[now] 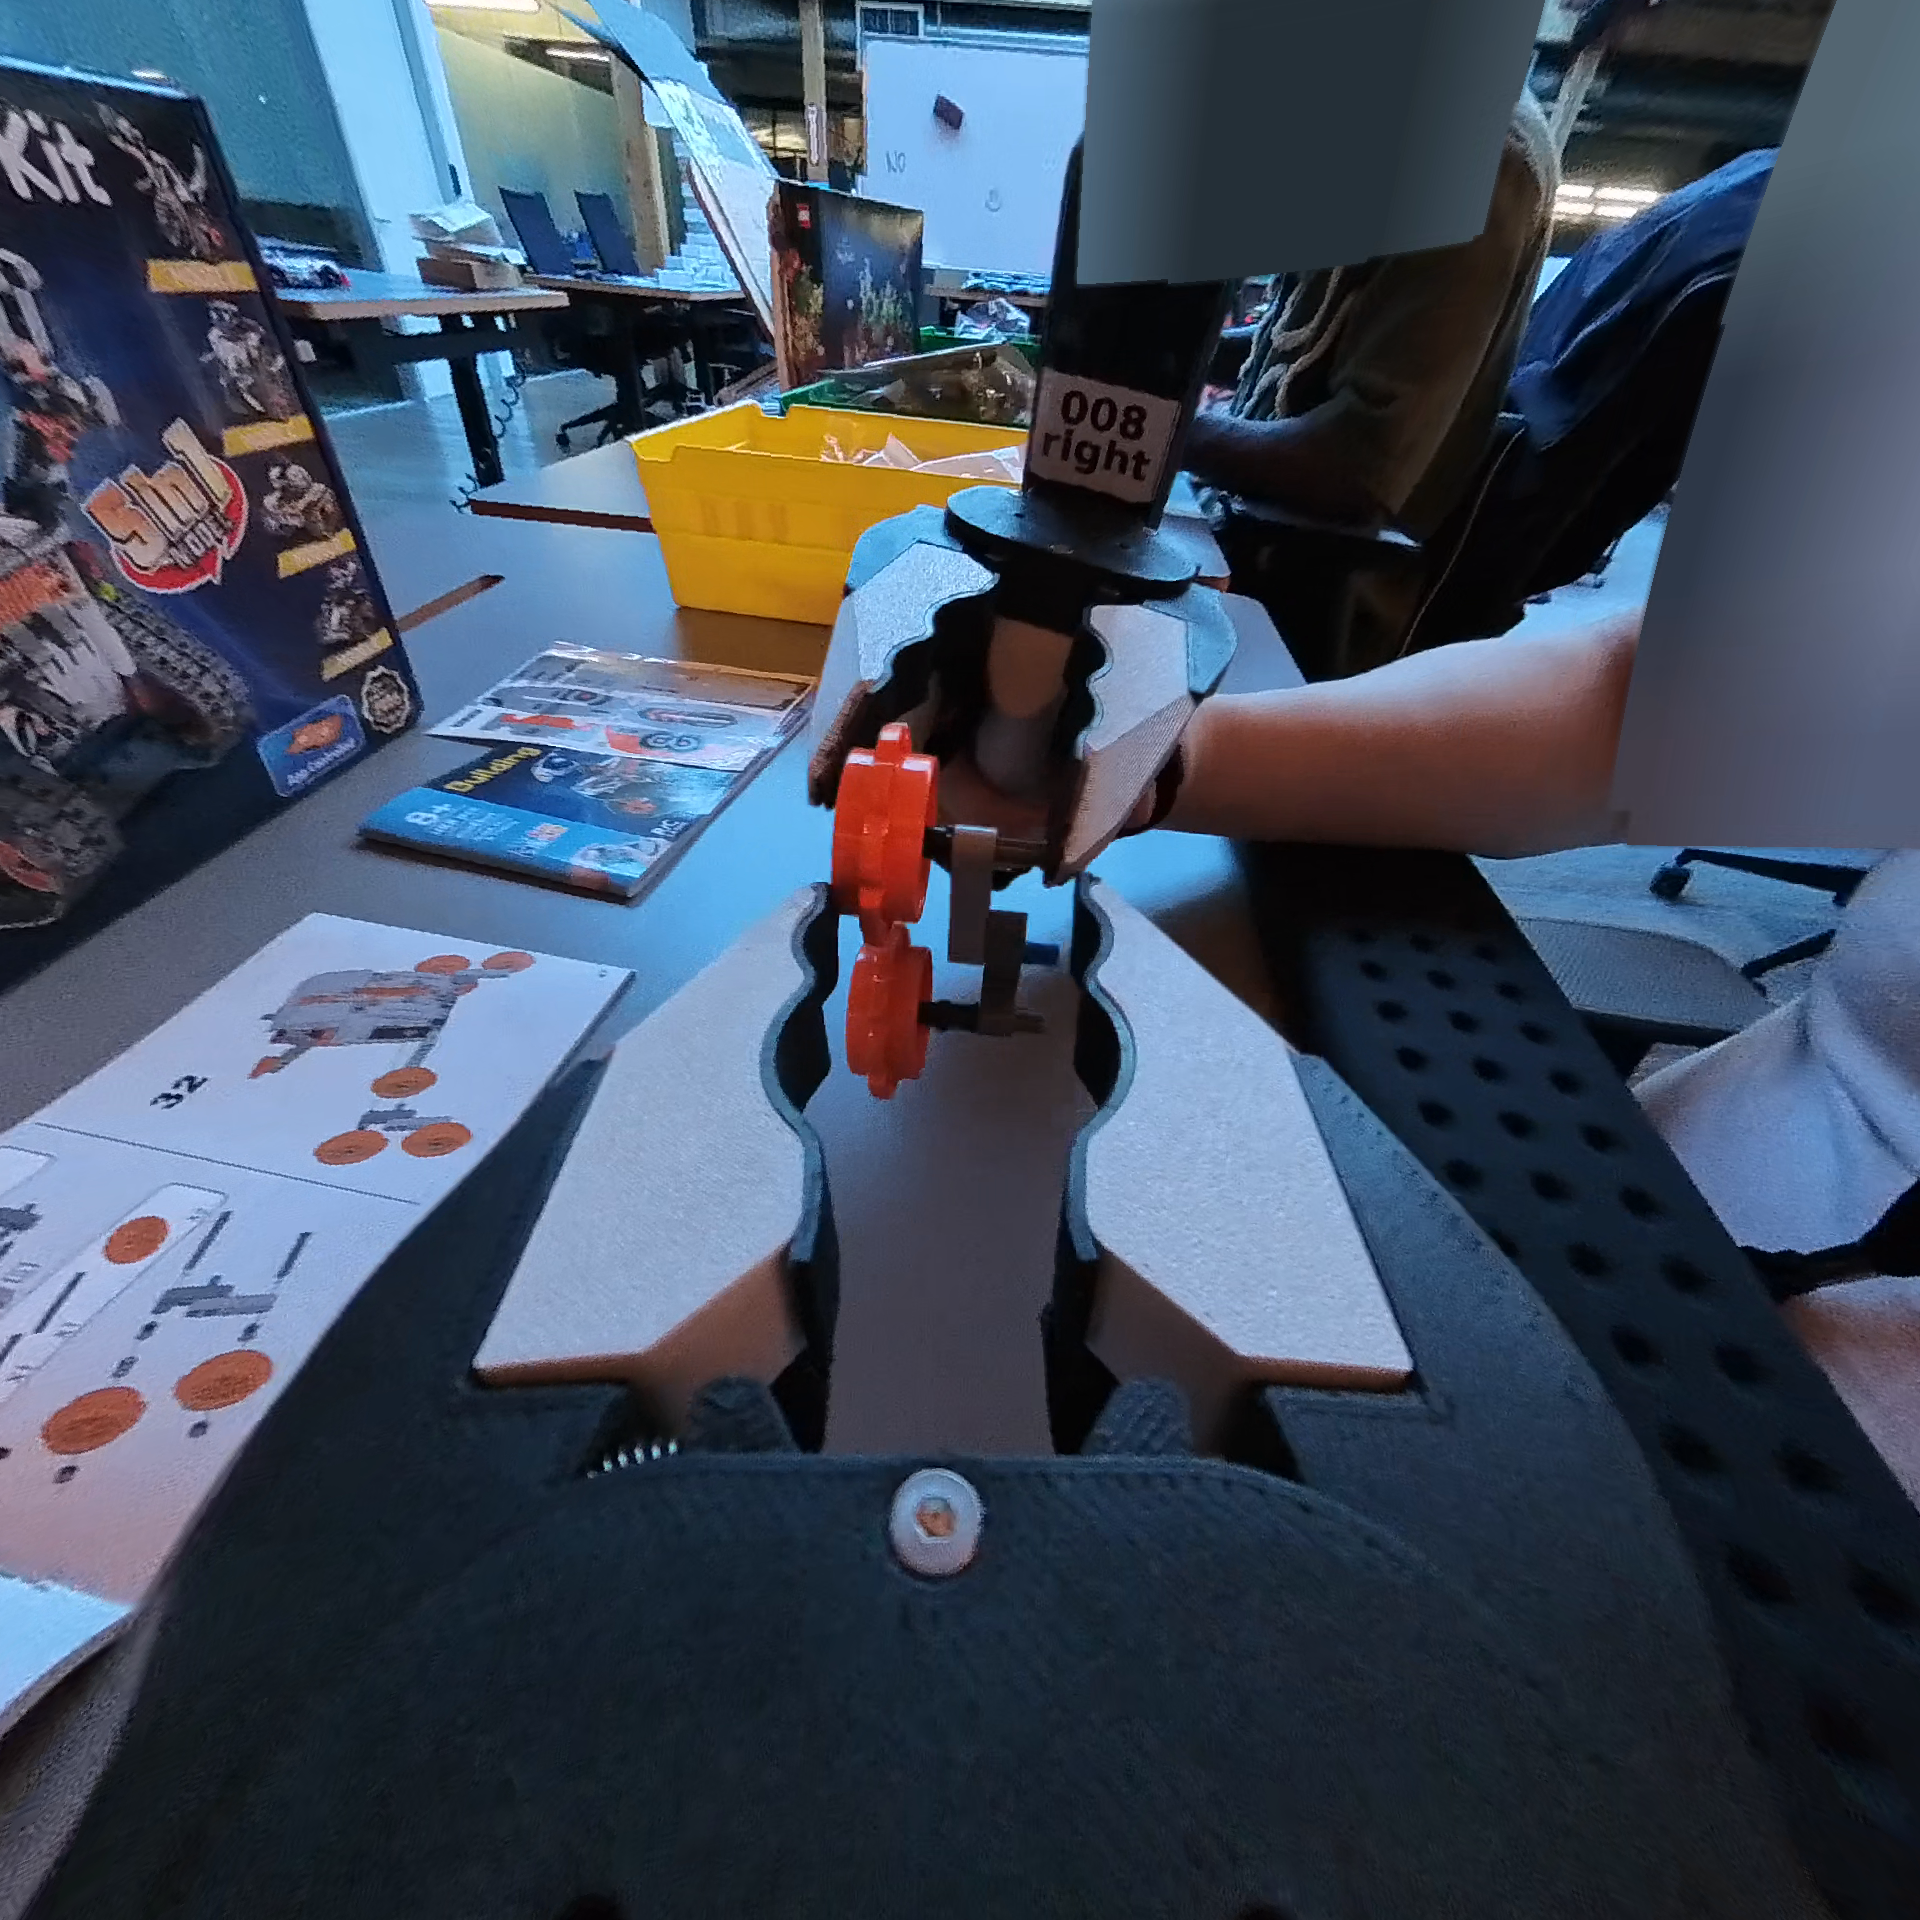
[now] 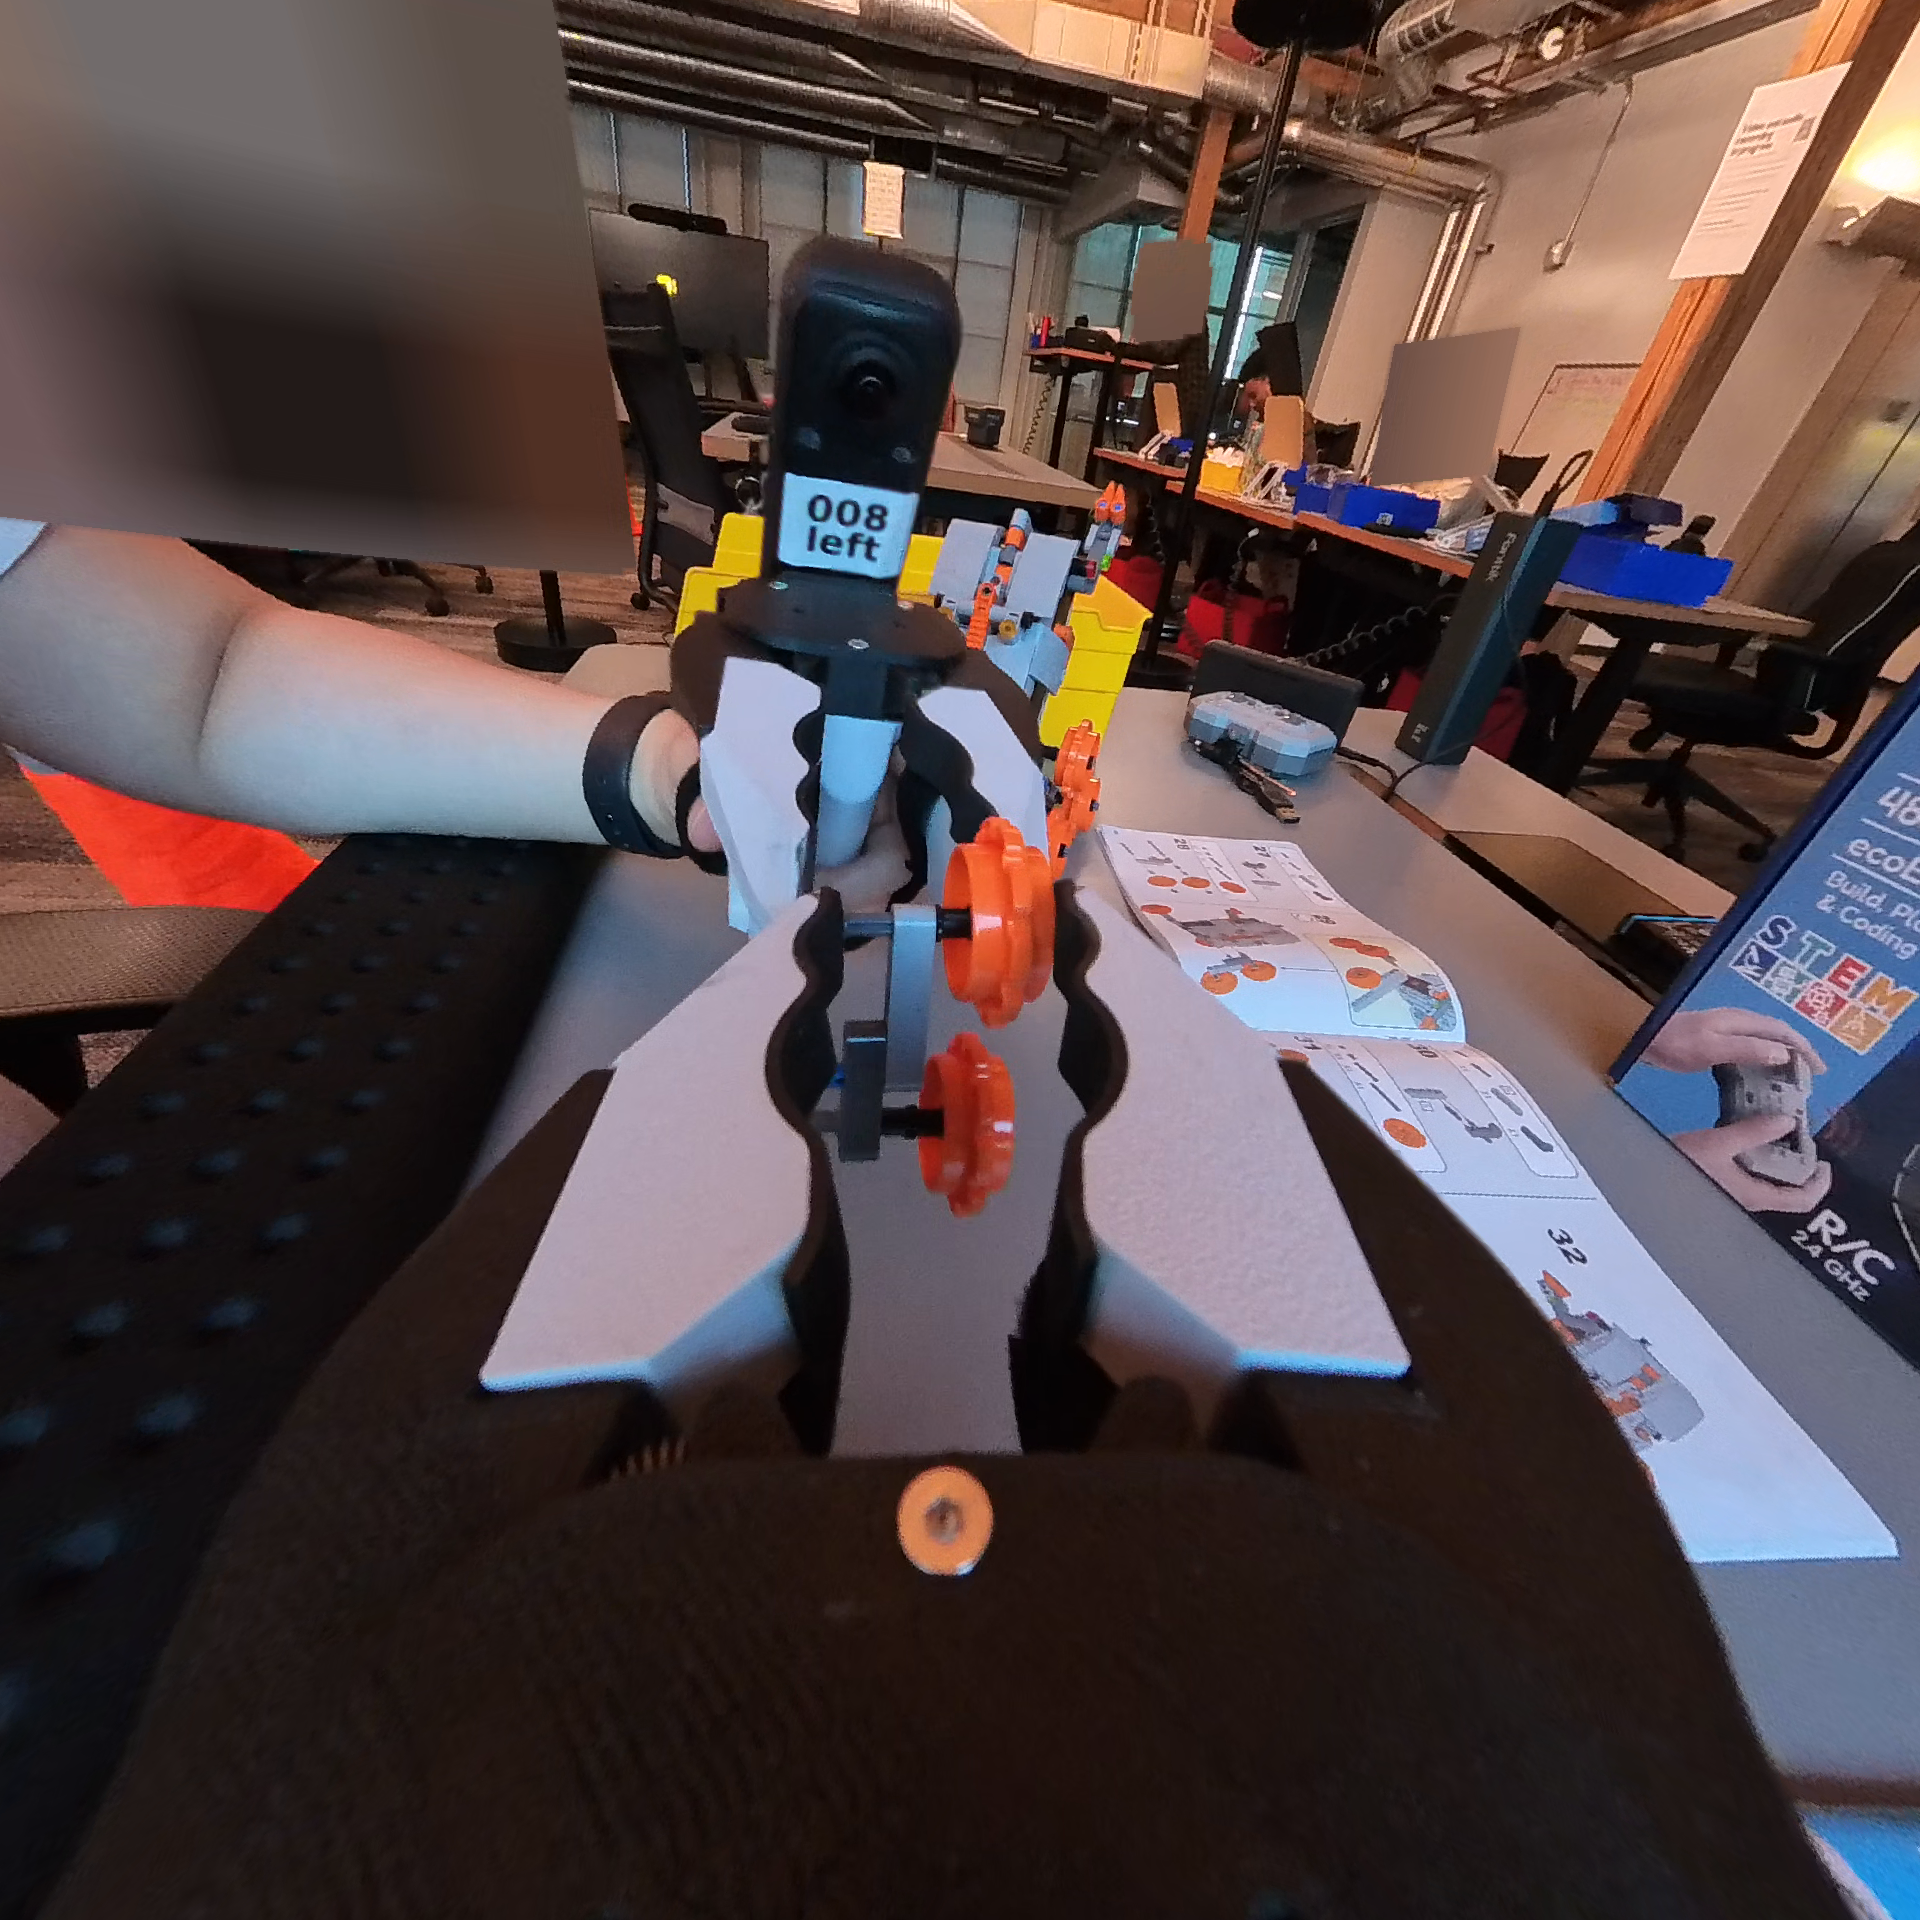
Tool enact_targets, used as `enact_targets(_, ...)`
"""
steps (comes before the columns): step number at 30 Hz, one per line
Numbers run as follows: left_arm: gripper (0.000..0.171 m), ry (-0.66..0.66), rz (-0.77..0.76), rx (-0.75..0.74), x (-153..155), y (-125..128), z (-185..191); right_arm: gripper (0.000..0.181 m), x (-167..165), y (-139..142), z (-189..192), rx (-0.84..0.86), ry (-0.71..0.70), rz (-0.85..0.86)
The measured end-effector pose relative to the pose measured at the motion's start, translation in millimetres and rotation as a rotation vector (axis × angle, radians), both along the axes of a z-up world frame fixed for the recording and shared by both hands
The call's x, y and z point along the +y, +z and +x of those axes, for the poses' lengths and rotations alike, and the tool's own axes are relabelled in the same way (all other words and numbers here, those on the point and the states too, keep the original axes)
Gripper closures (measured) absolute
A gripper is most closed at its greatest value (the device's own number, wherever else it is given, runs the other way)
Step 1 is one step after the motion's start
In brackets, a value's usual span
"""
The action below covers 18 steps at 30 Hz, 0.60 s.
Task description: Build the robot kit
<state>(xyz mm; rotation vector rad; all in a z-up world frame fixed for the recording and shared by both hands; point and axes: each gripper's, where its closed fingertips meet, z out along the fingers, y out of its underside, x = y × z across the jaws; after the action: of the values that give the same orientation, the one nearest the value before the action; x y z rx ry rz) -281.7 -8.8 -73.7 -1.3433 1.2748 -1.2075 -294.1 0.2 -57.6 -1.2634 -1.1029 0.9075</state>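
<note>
A small assembly [image 2: 899,997] of grey beams carries two orange toothed wheels on black axles, one above the other. My right gripper [image 2: 945,909] is shut on it. One fingertip [image 2: 810,935] meets the upper axle's end and the other presses the upper orange wheel [image 2: 997,920]. It holds the assembly above the grey table [image 2: 1621,1621]. My left gripper [image 1: 954,899] faces it tip to tip. Its jaws stand apart on either side of the lower orange wheel [image 1: 888,1008], and I see no clamping contact. The right gripper [image 1: 966,821] also shows in the left wrist view, and the left gripper [image 2: 894,852] in the right wrist view.
An open instruction booklet [image 1: 260,1143] lies on the table, with two more booklets [image 1: 582,790] and a tall kit box [image 1: 156,520] beyond. A yellow bin [image 1: 748,520] stands behind. A part-built grey and orange model [image 2: 1018,592], a grey battery unit [image 2: 1257,722] and a black perforated panel [image 2: 208,1091] are nearby. Only a small space, under 4 cm, lies between the two pairs of fingers.
</note>
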Motion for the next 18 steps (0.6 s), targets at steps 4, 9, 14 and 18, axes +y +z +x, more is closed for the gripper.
enact_targets(4,0.124,-0.008,-0.015,-0.002,-1,0,2,0.141,-1,-1,-2,-0.008,0.007,0.016)
enact_targets(9,0.132,-0.002,0.068,0.020,-1,-2,-1,0.141,-3,1,-2,0.022,0.049,-0.060)
enact_targets(14,0.139,0.029,0.104,0.062,2,-12,3,0.141,3,10,3,0.109,0.038,-0.131)
enact_targets(18,0.137,0.058,0.013,0.007,10,-8,4,0.141,6,9,3,0.108,0.017,-0.128)
